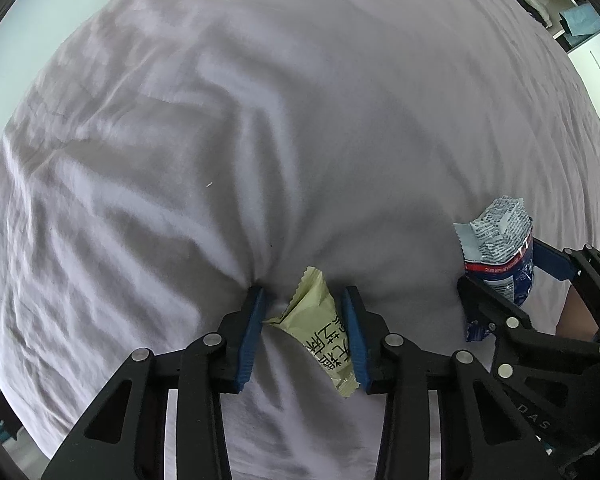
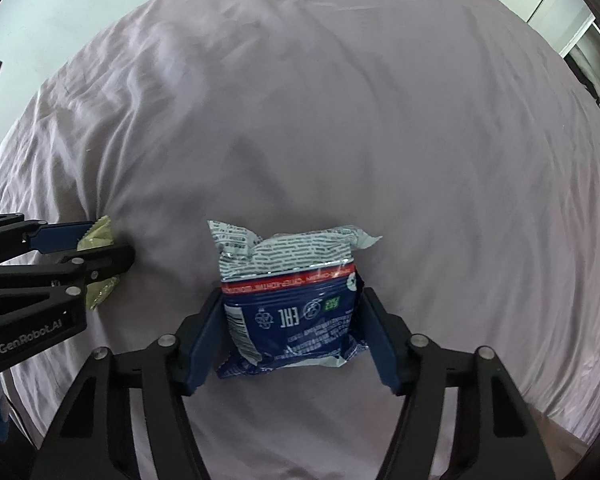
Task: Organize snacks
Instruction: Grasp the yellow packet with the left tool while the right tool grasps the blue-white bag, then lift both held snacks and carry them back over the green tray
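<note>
Lilac bedsheet (image 2: pixel 340 120) bare ahead | left gripper (image 1: pixel 304 336) narrowed around green packet (image 1: pixel 316 328), right pad touching, left pad apart | right gripper (image 2: pixel 292 332) closing on blue packet (image 2: pixel 288 300), grip unconfirmed | nothing sorted yet

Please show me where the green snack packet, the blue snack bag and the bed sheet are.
green snack packet (image 1: pixel 314 312): left wrist view, upper body.
blue snack bag (image 2: pixel 290 314): right wrist view, dark blue face.
bed sheet (image 2: pixel 340 120): right wrist view, bare middle.

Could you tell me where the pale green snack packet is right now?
The pale green snack packet lies on the lilac bedsheet between the jaws of the left gripper, bottom centre in the left wrist view, left of the blue packet.
</note>
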A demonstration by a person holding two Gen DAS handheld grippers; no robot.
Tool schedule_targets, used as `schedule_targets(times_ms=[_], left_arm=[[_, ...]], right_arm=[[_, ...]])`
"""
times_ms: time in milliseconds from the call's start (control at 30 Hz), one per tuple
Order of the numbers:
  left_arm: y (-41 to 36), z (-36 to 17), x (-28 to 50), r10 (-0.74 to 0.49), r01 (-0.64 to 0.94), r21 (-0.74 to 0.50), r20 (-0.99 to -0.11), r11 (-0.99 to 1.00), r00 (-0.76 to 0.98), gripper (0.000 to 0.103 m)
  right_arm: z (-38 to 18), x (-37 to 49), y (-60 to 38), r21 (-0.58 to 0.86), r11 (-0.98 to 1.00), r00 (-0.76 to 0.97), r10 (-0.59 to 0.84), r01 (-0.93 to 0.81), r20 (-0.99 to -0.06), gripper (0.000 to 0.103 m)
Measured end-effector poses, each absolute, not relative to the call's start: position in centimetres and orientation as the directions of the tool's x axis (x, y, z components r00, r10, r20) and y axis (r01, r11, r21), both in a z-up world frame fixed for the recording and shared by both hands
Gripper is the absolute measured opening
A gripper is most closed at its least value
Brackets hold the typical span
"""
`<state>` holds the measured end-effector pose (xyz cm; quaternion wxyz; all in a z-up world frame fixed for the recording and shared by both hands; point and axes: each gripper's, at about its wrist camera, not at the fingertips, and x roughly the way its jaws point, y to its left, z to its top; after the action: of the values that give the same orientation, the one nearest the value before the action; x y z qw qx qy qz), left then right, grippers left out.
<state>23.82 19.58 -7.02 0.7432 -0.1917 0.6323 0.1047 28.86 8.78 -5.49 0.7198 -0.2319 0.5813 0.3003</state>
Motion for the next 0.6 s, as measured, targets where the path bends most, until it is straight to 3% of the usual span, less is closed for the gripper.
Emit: schedule_targets(times_ms=[100,600], left_arm=[[20.1,-7.2,23.7,-0.087,-0.382,-0.155,-0.978,0.911,0.188,0.018],[19.9,-4.7,22.2,-0.116,-0.296,-0.189,-0.962,0.936,0.248,0.016]], right_arm=[[-4.8,28.2,8.1,0.045,0.734,0.14,0.189,-0.678,-0.972,0.065],[-0.5,24.4,2.3,0.125,0.822,0.186,0.269,-0.556,-0.945,0.064]])
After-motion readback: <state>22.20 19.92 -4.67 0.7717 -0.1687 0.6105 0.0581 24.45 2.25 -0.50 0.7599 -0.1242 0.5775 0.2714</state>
